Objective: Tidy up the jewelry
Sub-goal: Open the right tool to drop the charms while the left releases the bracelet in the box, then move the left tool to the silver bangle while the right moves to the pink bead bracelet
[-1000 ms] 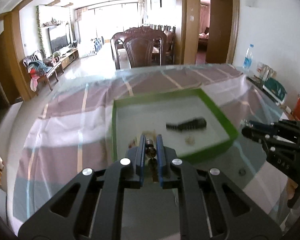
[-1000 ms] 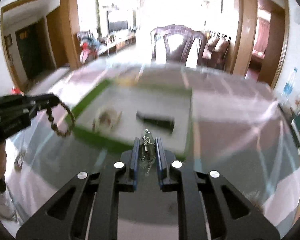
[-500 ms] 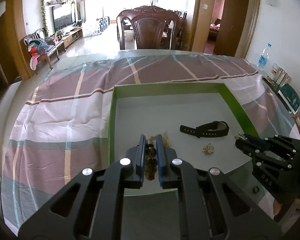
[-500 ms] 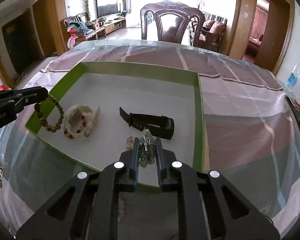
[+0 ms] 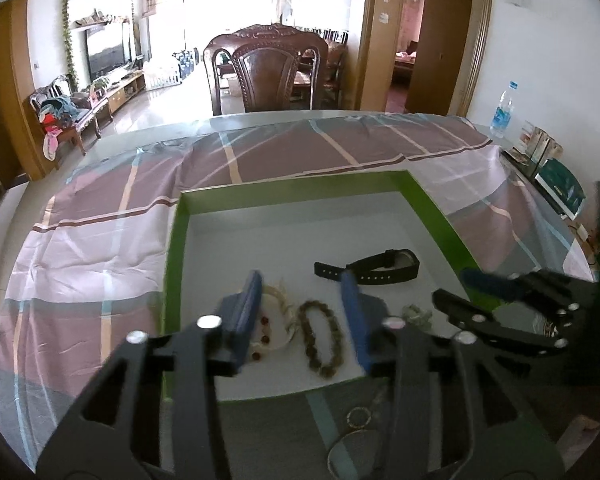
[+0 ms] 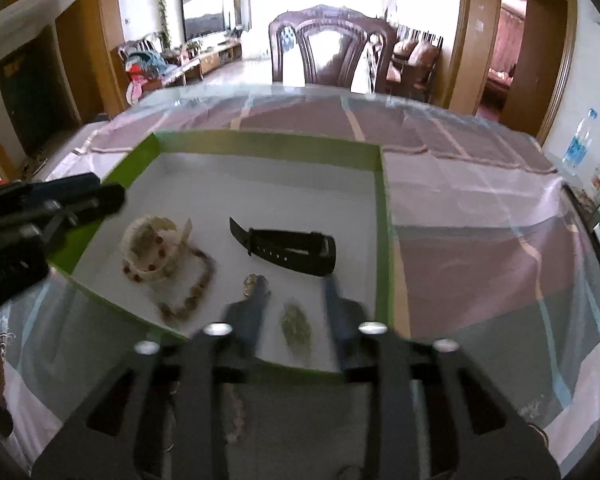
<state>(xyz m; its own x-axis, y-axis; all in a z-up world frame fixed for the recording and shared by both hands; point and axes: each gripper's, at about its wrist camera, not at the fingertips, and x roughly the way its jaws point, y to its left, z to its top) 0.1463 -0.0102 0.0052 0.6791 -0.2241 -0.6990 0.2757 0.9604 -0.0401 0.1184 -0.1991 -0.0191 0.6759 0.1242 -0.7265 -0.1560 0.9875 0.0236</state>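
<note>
Nearest the cameras, both grippers hang over the near edge of the green tray, which serves as landmark. The left gripper has just been opening; its jaws stand apart with the brown bead bracelet lying loose between them on the tray floor, beside the cream bracelet. The right gripper has likewise just been opening, and a small chain piece rests free below it. Farther in lies the black watch. I judge the release step is best finished by lifting straight up, clear of the beads, before seeking the rings outside the tray's near wall.
</note>
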